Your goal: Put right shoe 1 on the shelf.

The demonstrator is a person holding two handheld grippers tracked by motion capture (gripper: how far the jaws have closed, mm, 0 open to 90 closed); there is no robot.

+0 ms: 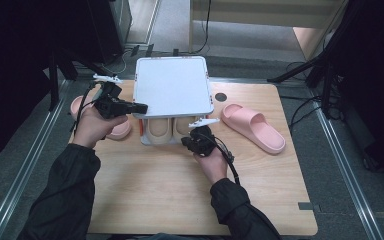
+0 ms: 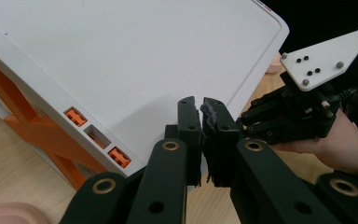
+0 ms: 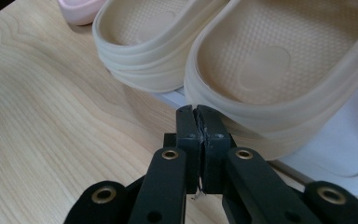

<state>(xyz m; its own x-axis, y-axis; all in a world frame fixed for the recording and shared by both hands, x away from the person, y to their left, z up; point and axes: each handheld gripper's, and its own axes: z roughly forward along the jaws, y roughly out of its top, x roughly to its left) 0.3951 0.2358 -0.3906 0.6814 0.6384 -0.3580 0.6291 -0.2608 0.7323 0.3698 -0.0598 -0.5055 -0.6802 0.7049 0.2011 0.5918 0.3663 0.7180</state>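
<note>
A white shoe rack (image 1: pixel 172 85) with orange side braces (image 2: pixel 25 122) stands at the back of the wooden table. Two beige slippers (image 1: pixel 158 129) (image 3: pixel 279 70) lie side by side on its lower shelf (image 3: pixel 345 149). My left gripper (image 1: pixel 140 107) is shut with nothing between its jaws. Its tips (image 2: pixel 200 105) rest at the front left corner of the rack's top panel (image 2: pixel 135 60). My right gripper (image 1: pixel 187 140) is shut and empty too, and its tips (image 3: pixel 196 112) sit right at the heel of the nearer beige slipper. In the left gripper view the right gripper (image 2: pixel 303 112) appears at the right.
One pink slipper (image 1: pixel 252 127) lies on the table right of the rack. Another pink slipper (image 1: pixel 117 129) lies left of it, partly under my left hand. Bare wooden tabletop (image 1: pixel 155 190) spreads toward the near edge. Stands and cables line the floor around the table.
</note>
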